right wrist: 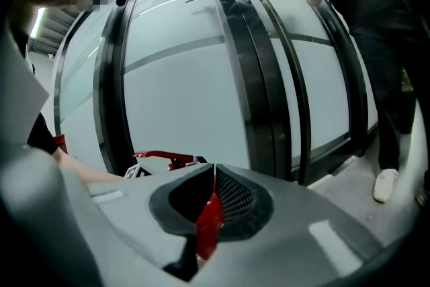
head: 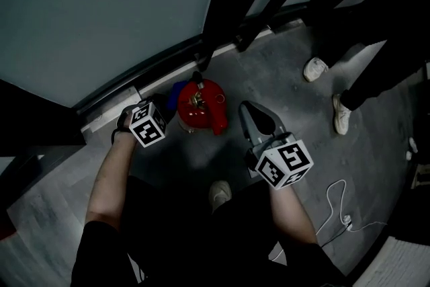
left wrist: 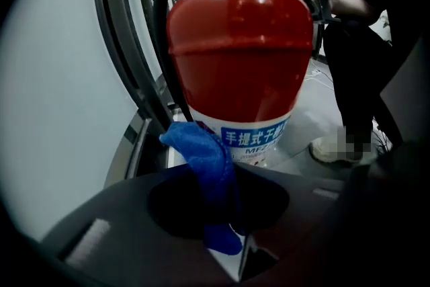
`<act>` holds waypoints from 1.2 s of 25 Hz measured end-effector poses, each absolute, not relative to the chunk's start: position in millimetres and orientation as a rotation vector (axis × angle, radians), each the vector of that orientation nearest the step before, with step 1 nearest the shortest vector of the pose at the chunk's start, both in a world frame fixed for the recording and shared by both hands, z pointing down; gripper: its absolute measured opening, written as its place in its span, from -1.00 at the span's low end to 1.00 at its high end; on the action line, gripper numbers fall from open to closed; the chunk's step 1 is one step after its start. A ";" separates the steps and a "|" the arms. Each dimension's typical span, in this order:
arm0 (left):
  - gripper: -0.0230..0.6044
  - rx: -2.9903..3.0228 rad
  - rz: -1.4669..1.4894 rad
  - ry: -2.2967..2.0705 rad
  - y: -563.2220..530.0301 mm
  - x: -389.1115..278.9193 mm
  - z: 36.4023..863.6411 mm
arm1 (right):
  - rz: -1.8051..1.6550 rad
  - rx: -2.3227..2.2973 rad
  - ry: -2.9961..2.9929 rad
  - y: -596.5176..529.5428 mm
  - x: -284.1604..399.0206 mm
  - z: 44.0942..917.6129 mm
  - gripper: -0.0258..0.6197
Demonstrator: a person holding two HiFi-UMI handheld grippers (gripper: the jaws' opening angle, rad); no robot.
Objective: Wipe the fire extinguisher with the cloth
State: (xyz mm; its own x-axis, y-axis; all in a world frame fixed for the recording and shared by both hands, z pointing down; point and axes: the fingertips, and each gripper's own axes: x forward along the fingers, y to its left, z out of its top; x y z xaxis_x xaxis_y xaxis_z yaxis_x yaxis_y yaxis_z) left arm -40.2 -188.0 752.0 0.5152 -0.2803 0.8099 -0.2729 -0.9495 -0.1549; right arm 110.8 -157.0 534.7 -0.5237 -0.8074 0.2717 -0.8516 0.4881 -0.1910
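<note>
A red fire extinguisher (head: 200, 104) stands on the grey floor against the base of a glass wall. In the left gripper view its body (left wrist: 238, 44) fills the frame, with a white label band low down. My left gripper (left wrist: 223, 175) is shut on a blue cloth (left wrist: 205, 158), whose bunched end touches the extinguisher's lower left side by the label. From the head view the left gripper (head: 161, 109) sits at the extinguisher's left. My right gripper (head: 259, 119) hovers just right of it with jaws shut and nothing held. The right gripper (right wrist: 213, 168) faces the glass wall, the extinguisher's red lever (right wrist: 161, 158) at its left.
A bystander in dark trousers and white shoes (head: 314, 68) stands at the right. A white cable (head: 336, 201) lies on the floor near my right arm. Dark frame posts (right wrist: 245, 70) divide the glass wall (head: 101, 3). My own shoe (head: 220, 193) is below the extinguisher.
</note>
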 end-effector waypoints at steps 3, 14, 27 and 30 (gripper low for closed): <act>-0.62 -2.759 -1.460 0.511 -187.1 -39.5 772.6 | 0.503 1.462 -2.580 -153.3 112.9 535.4 -0.89; -0.62 -2.810 -1.504 0.617 -191.4 -38.5 834.6 | 0.479 1.436 -2.574 -134.0 101.5 532.5 -0.89; -0.62 -2.876 -1.707 0.727 -173.9 -37.0 907.3 | 0.453 1.415 -2.516 -127.3 100.1 540.8 -0.89; -0.62 -2.916 -1.781 0.711 -157.5 -38.6 924.7 | 0.474 1.387 -2.512 -128.4 97.1 548.5 -0.89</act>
